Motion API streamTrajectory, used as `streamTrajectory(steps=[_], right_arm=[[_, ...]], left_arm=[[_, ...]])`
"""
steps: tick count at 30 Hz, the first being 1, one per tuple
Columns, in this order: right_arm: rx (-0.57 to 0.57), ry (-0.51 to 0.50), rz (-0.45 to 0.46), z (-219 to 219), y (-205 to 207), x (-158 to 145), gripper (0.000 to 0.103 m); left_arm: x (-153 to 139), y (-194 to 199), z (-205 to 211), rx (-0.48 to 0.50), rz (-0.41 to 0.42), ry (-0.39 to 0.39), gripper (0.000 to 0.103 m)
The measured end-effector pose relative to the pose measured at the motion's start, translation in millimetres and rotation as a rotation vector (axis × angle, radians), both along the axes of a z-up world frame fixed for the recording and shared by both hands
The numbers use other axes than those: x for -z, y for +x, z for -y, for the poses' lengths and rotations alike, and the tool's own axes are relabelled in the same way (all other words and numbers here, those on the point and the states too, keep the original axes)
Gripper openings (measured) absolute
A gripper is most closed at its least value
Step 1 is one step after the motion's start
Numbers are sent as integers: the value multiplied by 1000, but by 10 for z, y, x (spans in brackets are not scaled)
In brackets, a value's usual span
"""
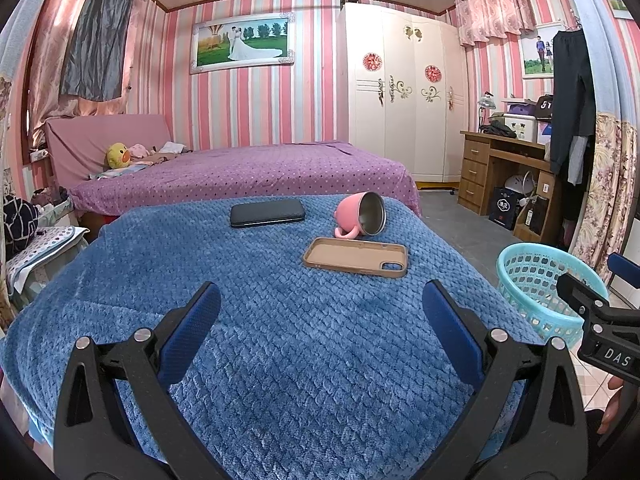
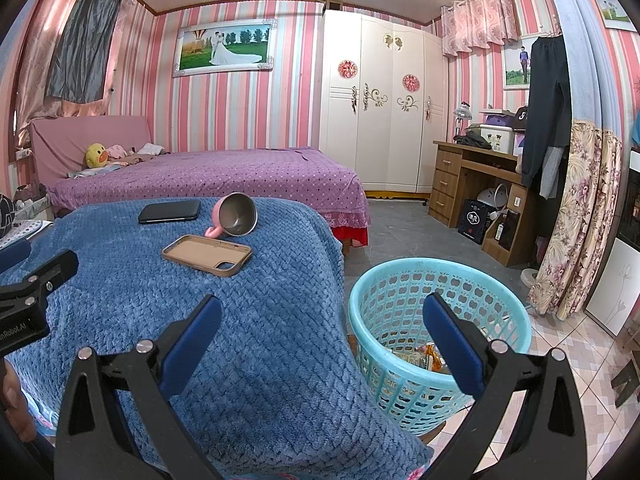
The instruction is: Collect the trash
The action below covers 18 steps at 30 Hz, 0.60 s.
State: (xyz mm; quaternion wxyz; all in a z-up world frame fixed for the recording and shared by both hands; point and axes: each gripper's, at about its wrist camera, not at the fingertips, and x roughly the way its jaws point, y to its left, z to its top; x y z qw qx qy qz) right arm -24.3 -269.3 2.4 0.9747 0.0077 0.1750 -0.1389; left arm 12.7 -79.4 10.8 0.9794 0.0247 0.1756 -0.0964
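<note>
Turquoise basket, wrappers inside — both grippers agape

Black angular gripper frames, silver screws, blue textured pads, white lettering.

The letters "DAS" stand in white on the black body of the right gripper, at the right edge of the left wrist view. On the left gripper, at the left edge of the right wrist view, a cut-off label reads "nRobot.AI". Other print is too small to read.
</note>
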Motion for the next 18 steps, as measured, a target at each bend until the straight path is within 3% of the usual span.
streamTrajectory(steps=[18], right_arm=[[0,0,0,3,1,-3,98]], left_arm=[[-7,-5,1,0,5,2,98]])
